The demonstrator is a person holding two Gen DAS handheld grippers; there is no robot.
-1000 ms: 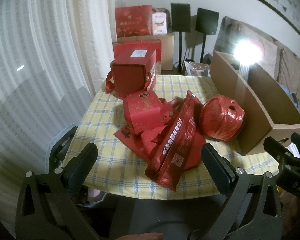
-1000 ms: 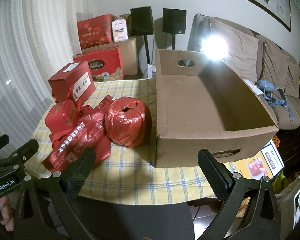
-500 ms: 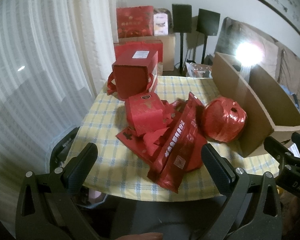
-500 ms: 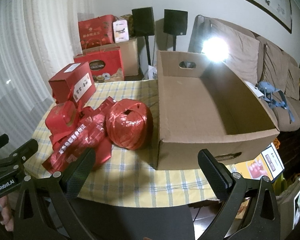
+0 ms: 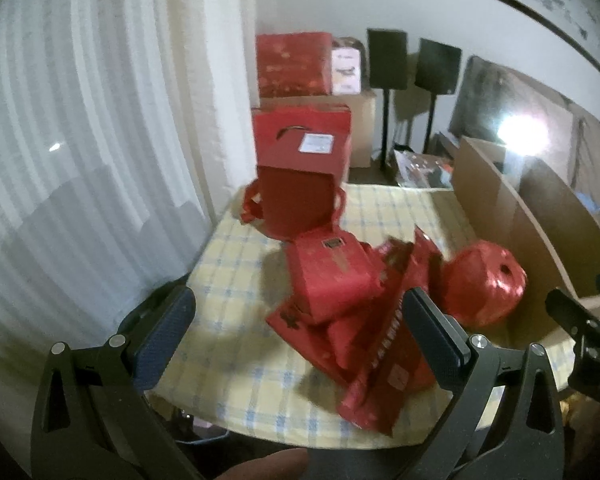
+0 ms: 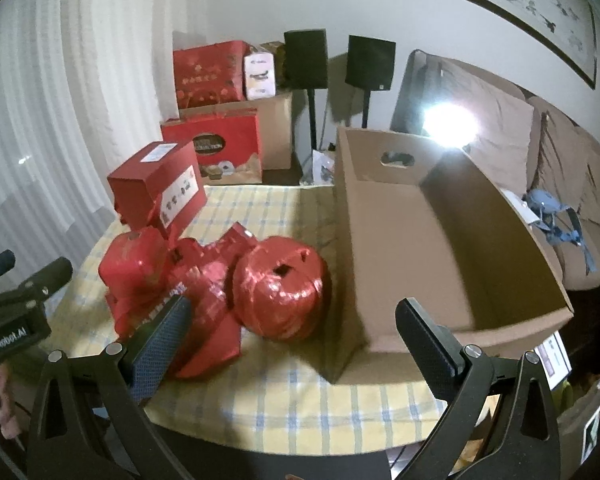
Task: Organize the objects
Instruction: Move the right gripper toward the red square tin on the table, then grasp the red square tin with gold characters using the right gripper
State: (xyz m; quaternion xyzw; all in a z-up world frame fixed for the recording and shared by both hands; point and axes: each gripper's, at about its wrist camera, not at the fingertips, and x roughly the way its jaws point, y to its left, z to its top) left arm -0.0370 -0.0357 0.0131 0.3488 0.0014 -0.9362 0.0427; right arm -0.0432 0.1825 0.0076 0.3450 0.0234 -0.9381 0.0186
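**A:** What was the largest thing there?

**B:** An open cardboard box [image 6: 440, 248], empty, standing on a surface [image 6: 284, 396] under a yellow checked cloth. I judged it the container for the tidying, since its open top faced up beside the clutter.

**A:** What lay beside the box?

**B:** To its left, furthest from it, stood a tall red gift box [image 5: 300, 196]. Touching the box's left wall sat a ball of red twine [image 6: 280, 288]. Left of the ball, a small red carton [image 5: 332, 276] rested on a heap of flat red packets [image 5: 384, 360]. Nothing had gone into the box.

**A:** And the grippers?

**B:** The left gripper [image 5: 300, 340] hovered before the heap, fingers spread wide, holding nothing. The right gripper [image 6: 292, 340] hung between ball and box, likewise parted and empty. Both seemed poised to choose a first item.
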